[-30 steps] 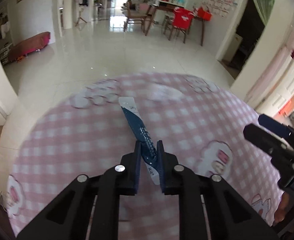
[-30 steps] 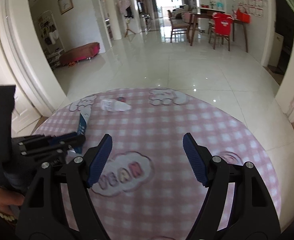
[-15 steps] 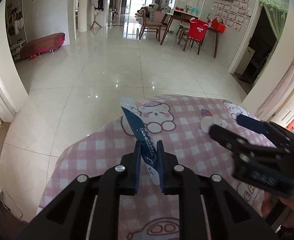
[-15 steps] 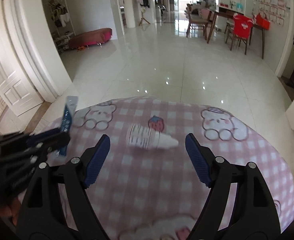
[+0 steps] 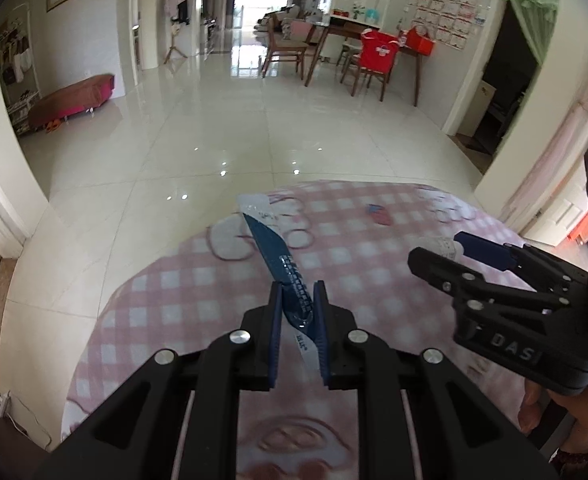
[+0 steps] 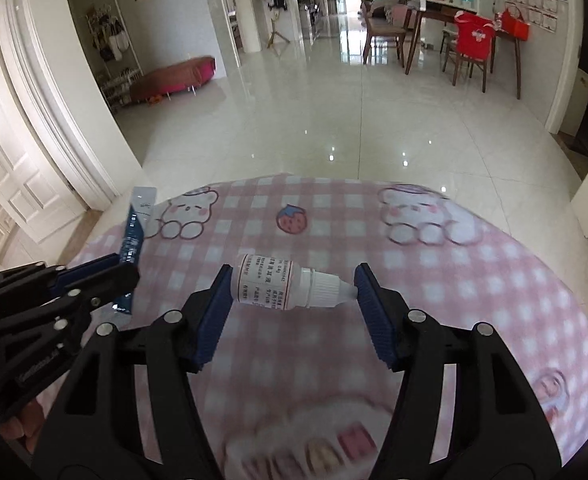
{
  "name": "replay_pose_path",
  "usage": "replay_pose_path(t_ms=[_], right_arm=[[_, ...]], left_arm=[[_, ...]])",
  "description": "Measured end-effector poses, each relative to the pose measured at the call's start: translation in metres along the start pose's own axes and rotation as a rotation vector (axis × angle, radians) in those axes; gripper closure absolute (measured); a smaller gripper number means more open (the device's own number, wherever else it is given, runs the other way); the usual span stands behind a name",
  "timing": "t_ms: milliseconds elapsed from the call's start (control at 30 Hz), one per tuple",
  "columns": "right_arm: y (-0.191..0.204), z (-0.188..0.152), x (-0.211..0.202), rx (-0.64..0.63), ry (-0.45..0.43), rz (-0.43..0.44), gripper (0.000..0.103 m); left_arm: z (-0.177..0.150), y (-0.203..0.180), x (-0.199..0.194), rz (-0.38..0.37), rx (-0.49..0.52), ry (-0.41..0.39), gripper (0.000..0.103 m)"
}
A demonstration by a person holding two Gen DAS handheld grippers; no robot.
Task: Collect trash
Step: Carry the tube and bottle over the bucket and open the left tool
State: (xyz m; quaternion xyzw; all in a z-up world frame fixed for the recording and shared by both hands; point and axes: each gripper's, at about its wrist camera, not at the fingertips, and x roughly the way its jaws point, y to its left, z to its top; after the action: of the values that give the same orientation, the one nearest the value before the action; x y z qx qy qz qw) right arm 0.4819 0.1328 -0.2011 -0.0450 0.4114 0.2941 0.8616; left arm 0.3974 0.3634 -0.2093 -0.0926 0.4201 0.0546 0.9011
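A small white dropper bottle [image 6: 269,284] lies on its side on the pink checked tablecloth [image 6: 454,280]. My right gripper [image 6: 291,280] straddles it end to end. Its jaws are closing, the blue pads [image 6: 217,308] standing just off the bottle's base and its cap tip. My left gripper [image 5: 297,292] is shut on a long blue foil wrapper [image 5: 275,254], which sticks up and forward above the cloth. In the right wrist view that gripper [image 6: 121,268] and the wrapper [image 6: 135,232] sit at the left edge. The left wrist view shows the right gripper's fingers [image 5: 482,250] at right.
The round table's far edge [image 6: 294,178] drops to a glossy tiled floor [image 6: 334,112]. Far back stand a wooden dining table with chairs [image 6: 470,48], one in a red cover. A low pink bench [image 6: 173,76] sits at the left wall. A hand [image 5: 534,412] holds the right gripper.
My right gripper has moved forward over the cloth to the bottle and its jaws have narrowed round it. The left gripper carried the wrapper a little toward the table's far edge.
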Motion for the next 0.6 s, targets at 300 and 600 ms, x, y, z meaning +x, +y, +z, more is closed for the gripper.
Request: replay_pose_path(t_ms=[300,600], right_arm=[[-0.046,-0.052,-0.113,0.066,-0.088,-0.003,0.043],[-0.122,-0.144,-0.242,0.202,-0.199,-0.070,0.043]], left_arm=[[-0.025,-0.094,-0.062,-0.103,0.132,-0.040,0.088],[-0.081,-0.224,-0.115,-0.235,0.305,-0.036,0.088]])
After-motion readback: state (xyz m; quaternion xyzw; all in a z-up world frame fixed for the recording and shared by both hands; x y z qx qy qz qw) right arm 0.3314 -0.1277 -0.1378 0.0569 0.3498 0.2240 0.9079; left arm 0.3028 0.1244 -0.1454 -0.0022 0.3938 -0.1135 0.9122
